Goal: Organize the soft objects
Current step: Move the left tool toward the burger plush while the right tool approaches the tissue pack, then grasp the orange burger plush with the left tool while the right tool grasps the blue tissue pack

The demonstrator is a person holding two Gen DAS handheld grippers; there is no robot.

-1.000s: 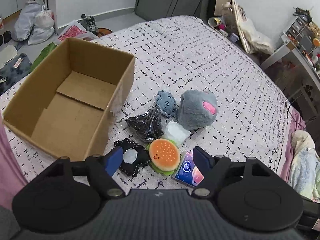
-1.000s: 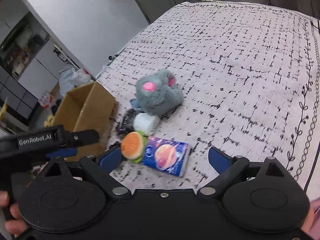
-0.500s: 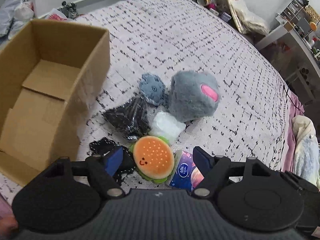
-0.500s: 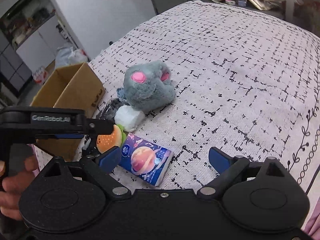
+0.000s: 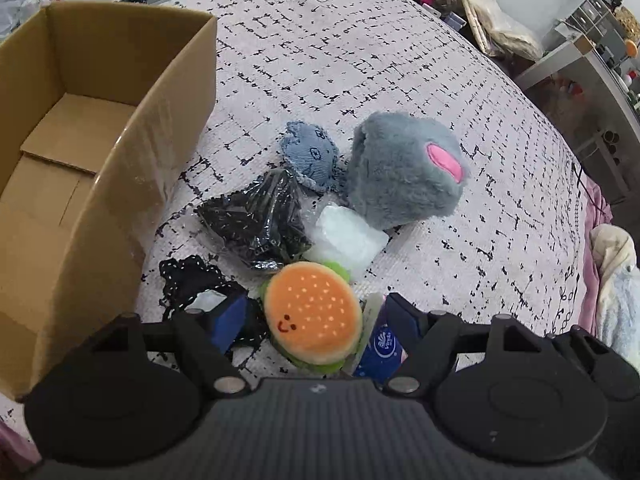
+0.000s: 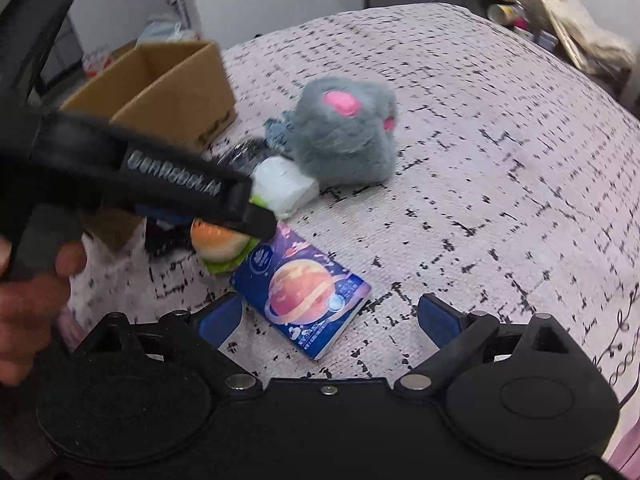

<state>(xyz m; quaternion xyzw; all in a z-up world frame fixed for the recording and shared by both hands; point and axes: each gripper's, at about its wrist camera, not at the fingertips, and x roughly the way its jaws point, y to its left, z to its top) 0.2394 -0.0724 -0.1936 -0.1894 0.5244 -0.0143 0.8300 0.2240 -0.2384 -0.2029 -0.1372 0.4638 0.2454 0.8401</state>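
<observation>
A pile of soft objects lies on the bed beside an open cardboard box (image 5: 172, 92). My left gripper (image 5: 316, 320) is open, its fingers on either side of the orange burger plush (image 5: 312, 316). Behind it lie a black bagged item (image 5: 256, 220), a white packet (image 5: 348, 240), a blue denim plush (image 5: 310, 156) and a grey plush with pink ears (image 5: 404, 172). My right gripper (image 6: 332, 316) is open over the blue planet-print tissue pack (image 6: 300, 284). The left gripper also shows in the right wrist view (image 6: 224, 220), above the burger (image 6: 220, 244).
The box (image 6: 168, 88) is empty and stands left of the pile. A black lace item (image 5: 188, 280) lies beside the left finger. A cluttered desk (image 5: 592, 56) and bags stand past the bed's far right edge. A pale blanket (image 5: 616, 280) lies at the right.
My left gripper has moved forward and down so the burger plush now sits between its fingers. My right gripper has moved closer to the tissue pack. Both stay open.
</observation>
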